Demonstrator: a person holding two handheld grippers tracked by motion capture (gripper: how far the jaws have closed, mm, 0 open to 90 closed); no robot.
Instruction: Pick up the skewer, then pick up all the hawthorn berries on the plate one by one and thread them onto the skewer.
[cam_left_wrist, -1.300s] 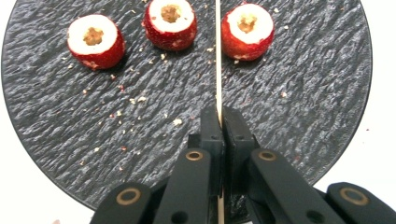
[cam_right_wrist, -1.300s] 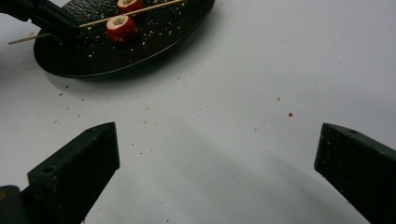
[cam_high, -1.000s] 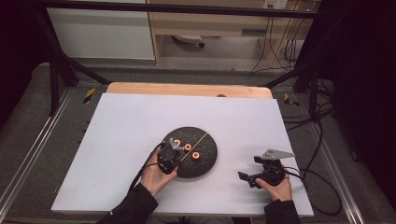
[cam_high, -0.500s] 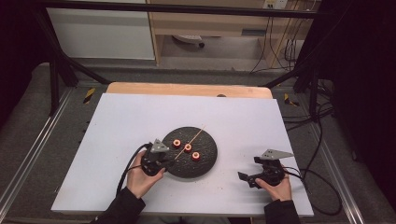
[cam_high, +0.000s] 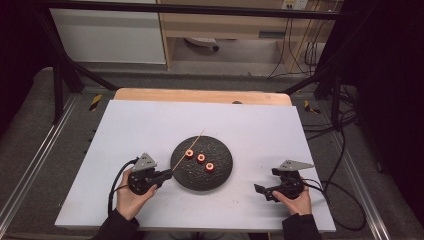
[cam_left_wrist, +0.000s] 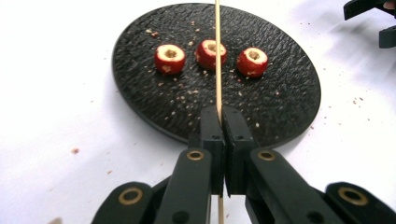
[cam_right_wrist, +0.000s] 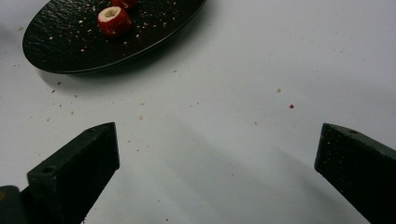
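1. The left gripper (cam_left_wrist: 219, 122) had its jaws pressed together on a thin wooden skewer (cam_left_wrist: 217, 56), which ran forward from the jaws over the black plate (cam_high: 222, 176) and past its far rim.
2. Three cored red fruit pieces (cam_left_wrist: 207, 53) sat in a short row at the middle of the plate, apart from one another; the skewer crossed above the middle one, whether touching it I could not tell.
3. The right gripper (cam_right_wrist: 215, 163) rested near the table's near right corner with its jaws spread wide, holding nothing.
4. The step in hand looked like lining up the skewer for threading. The next move probably called for drawing its tip back and aiming it at a cored hole, perhaps with the right gripper steadying the fruit.
5. The white table (cam_high: 150, 120) carried the plate near its near edge, with crumbs scattered around it. Beyond its far edge stood a wooden shelf (cam_high: 225, 25), and cables (cam_high: 300, 50) hung at the room's right.
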